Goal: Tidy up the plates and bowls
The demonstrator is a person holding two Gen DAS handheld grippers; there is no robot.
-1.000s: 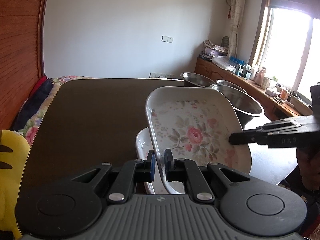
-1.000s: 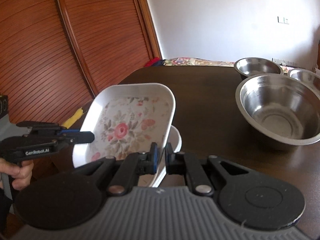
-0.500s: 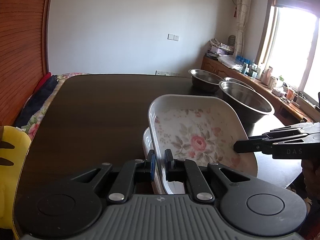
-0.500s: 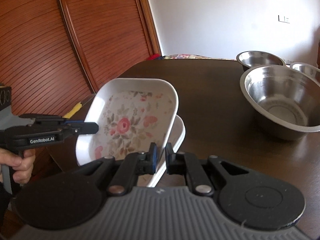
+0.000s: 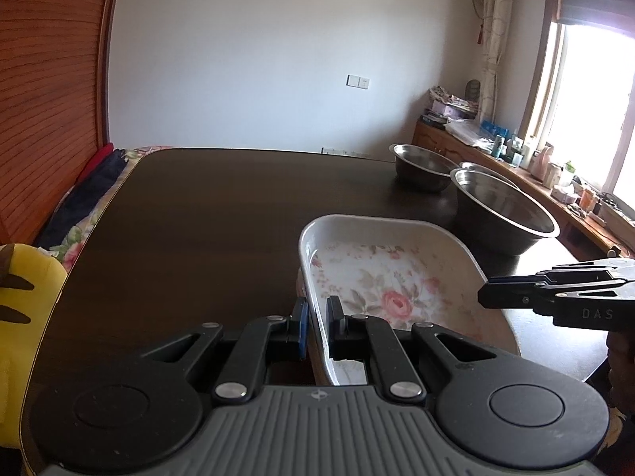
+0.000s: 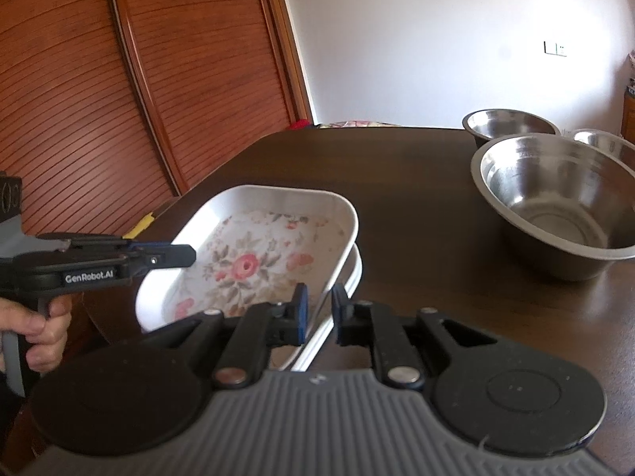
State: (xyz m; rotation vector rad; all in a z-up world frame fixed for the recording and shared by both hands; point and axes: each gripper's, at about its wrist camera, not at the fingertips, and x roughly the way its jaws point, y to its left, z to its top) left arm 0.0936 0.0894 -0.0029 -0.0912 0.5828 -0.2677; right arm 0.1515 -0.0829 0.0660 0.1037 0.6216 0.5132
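Observation:
A white rectangular plate with a rose pattern (image 5: 381,273) (image 6: 254,254) lies nearly flat on a second white plate (image 6: 349,277) on the dark table (image 5: 206,214). My left gripper (image 5: 316,317) straddles its near rim, the jaws slightly apart. My right gripper (image 6: 317,305) straddles the opposite rim, its jaws also parted a little. Each gripper shows in the other's view, the right gripper (image 5: 555,297) and the left gripper (image 6: 119,261). Three steel bowls stand beyond: a large one (image 5: 504,210) (image 6: 563,202) and two smaller ones (image 5: 420,164) (image 6: 510,125).
The table's near edge runs close under the plates. A yellow cushion (image 5: 24,289) sits at the table's left corner. A wooden slatted door (image 6: 139,79) stands behind the left side. A cluttered sideboard (image 5: 516,158) runs under the window.
The flowered plate came down from a steep tilt to lie nearly flat on the lower plate. Both grippers' jaws have parted a little around its rim.

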